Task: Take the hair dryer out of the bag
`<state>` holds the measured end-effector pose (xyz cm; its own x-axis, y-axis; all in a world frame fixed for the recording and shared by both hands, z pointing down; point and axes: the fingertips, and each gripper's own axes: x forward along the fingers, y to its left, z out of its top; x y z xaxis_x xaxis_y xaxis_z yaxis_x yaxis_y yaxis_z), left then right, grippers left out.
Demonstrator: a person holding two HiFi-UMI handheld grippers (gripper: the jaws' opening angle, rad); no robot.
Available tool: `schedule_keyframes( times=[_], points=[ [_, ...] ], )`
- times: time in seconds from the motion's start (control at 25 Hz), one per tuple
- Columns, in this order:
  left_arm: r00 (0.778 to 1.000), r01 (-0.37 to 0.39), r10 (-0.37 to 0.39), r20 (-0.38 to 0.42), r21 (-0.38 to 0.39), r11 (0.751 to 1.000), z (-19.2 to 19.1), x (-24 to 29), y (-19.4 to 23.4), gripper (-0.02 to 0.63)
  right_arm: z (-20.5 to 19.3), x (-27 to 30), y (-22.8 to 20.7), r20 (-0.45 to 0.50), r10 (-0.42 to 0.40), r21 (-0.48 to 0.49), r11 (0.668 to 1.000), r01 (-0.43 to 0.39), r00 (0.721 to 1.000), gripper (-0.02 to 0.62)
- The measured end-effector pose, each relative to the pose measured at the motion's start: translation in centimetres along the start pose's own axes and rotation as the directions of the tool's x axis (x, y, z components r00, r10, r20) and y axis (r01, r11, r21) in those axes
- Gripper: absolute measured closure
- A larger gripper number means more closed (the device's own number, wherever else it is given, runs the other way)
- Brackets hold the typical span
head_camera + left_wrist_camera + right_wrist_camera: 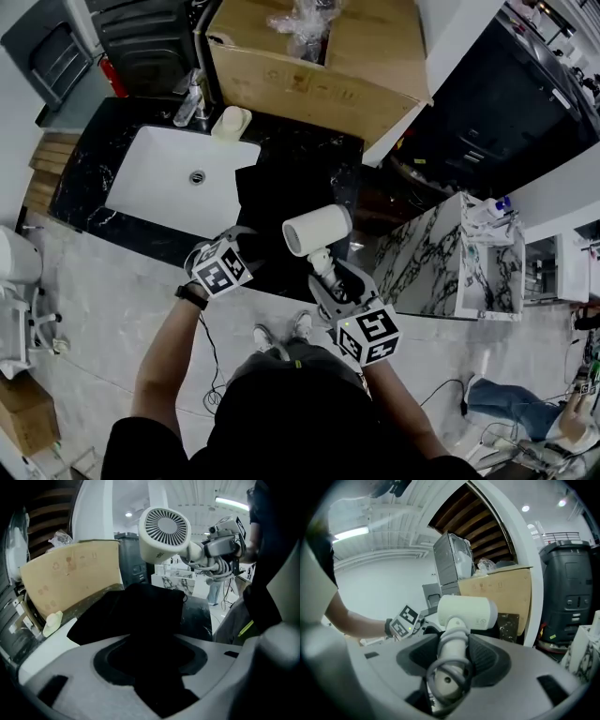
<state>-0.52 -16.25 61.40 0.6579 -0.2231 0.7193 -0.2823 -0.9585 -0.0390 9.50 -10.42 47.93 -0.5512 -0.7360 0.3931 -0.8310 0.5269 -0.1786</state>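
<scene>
My right gripper (327, 275) (452, 660) is shut on the handle of the white hair dryer (317, 230) (466, 612), which is held in the air over the counter's front edge with its cord looped at the handle's end. The left gripper view shows the dryer's rear grille (164, 534). The black cloth bag (281, 192) (136, 611) lies slack on the dark counter beside the sink. My left gripper (240, 236) (150, 656) sits at the bag's near edge. Its jaws stand apart, with black cloth lying loosely between them.
A white sink (169, 178) is set in the black marble counter (314, 150). Behind it are a large cardboard box (309, 70), a soap dish (232, 122) and a black bin (150, 37). A marble-fronted cabinet (422, 253) stands to the right.
</scene>
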Motion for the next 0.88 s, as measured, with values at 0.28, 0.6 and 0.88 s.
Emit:
schedule_keyframes(
  times=[0.28, 0.6, 0.88],
  points=[
    [0.978, -0.02, 0.053, 0.2, -0.166, 0.986, 1.5, -2.6, -1.1, 0.268, 0.2, -0.3, -0.4, 0.015, -0.011, 0.024, 1.0, 0.011, 1.0, 0.382],
    [0.925, -0.054, 0.151, 0.347, -0.274, 0.96, 2.7, -6.6, -1.8, 0.233, 1.1, 0.3, 0.2, 0.045, 0.011, 0.036, 0.999, -0.012, 0.999, 0.382],
    [0.874, -0.154, 0.273, 0.402, -0.303, 0.94, 3.9, -8.8, -1.7, 0.25, 2.1, 0.6, 0.4, 0.076, 0.025, 0.04, 0.999, -0.028, 0.997, 0.382]
  ],
)
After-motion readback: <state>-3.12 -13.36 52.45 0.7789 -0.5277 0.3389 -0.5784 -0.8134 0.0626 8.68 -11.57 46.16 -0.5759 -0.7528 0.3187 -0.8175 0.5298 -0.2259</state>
